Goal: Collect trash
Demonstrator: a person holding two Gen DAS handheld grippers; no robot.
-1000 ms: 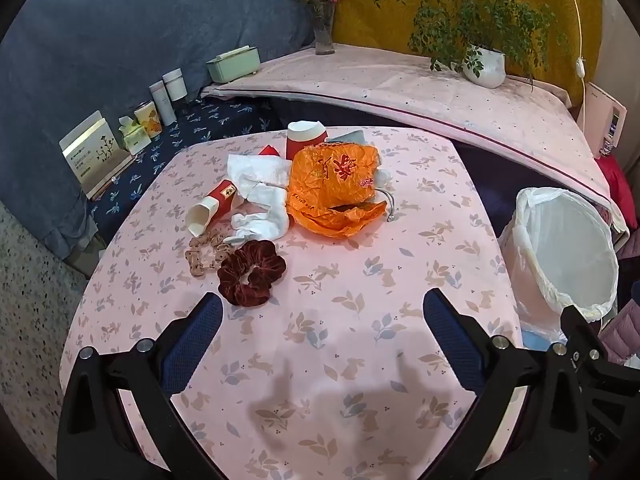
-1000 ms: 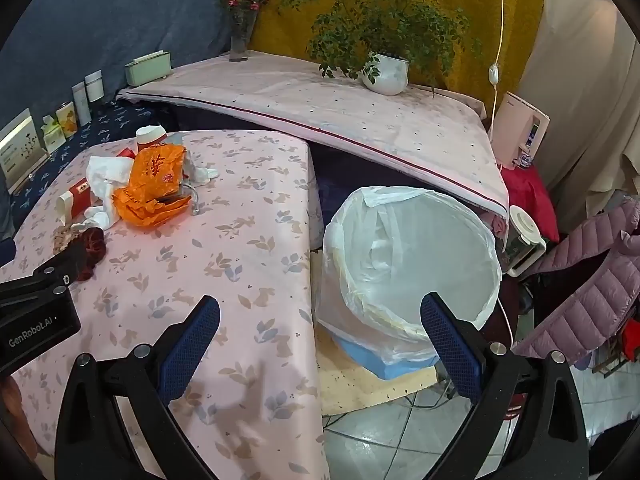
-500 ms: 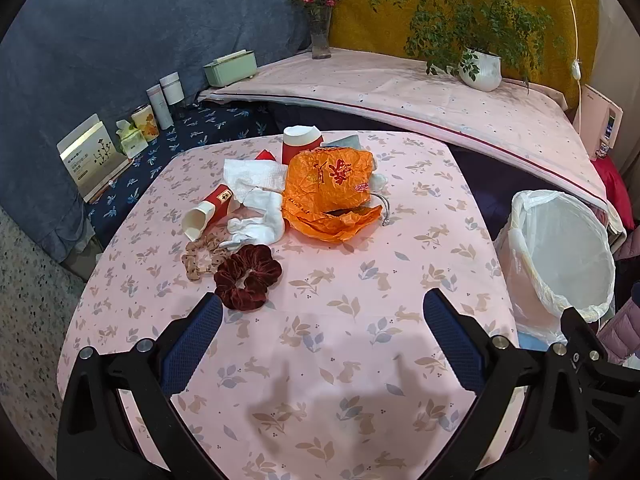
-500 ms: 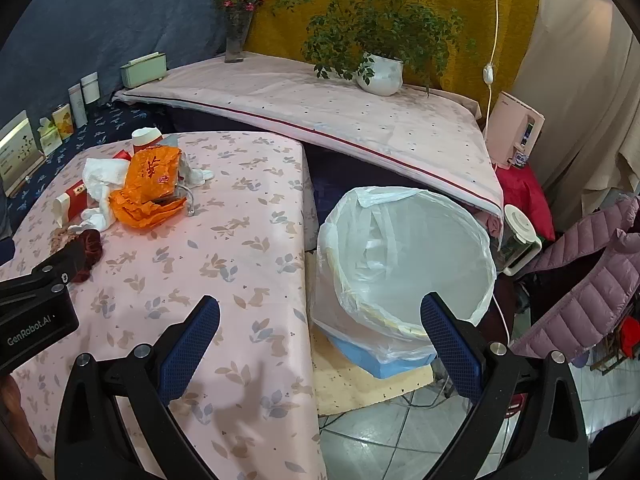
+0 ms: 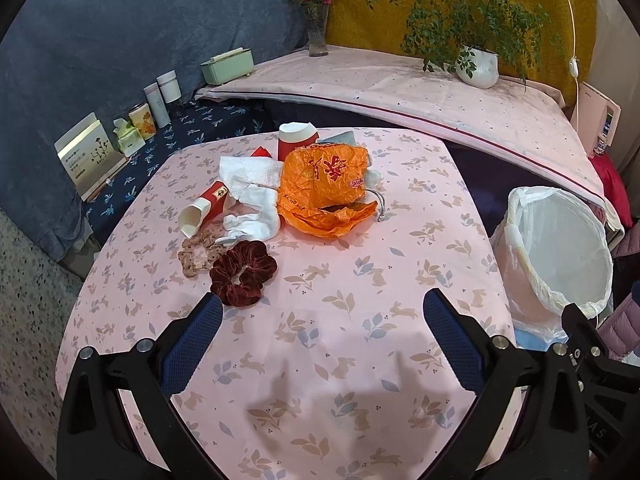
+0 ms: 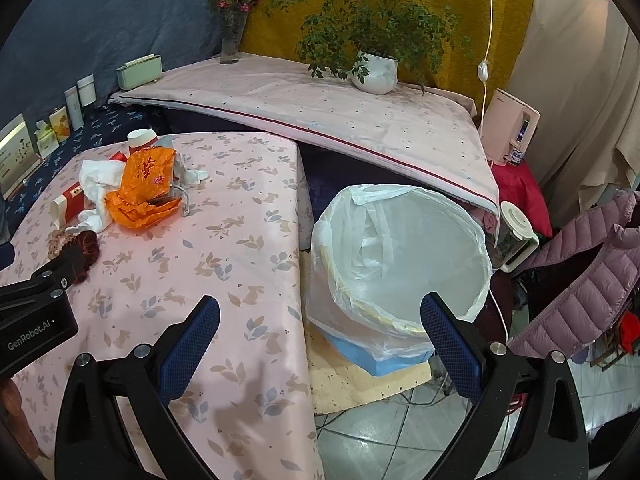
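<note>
Trash on table: one orange bag, two paper cups, two scrunchies at 10 o'clock; both grippers spread wide, holding nothing.

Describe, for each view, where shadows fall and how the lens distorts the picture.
Left wrist view: soft shadows of the fingers on the tablecloth; black vignette at the corners. Right wrist view: similar shadows near the bottom; the shelf edge bows from fisheye distortion.
</note>
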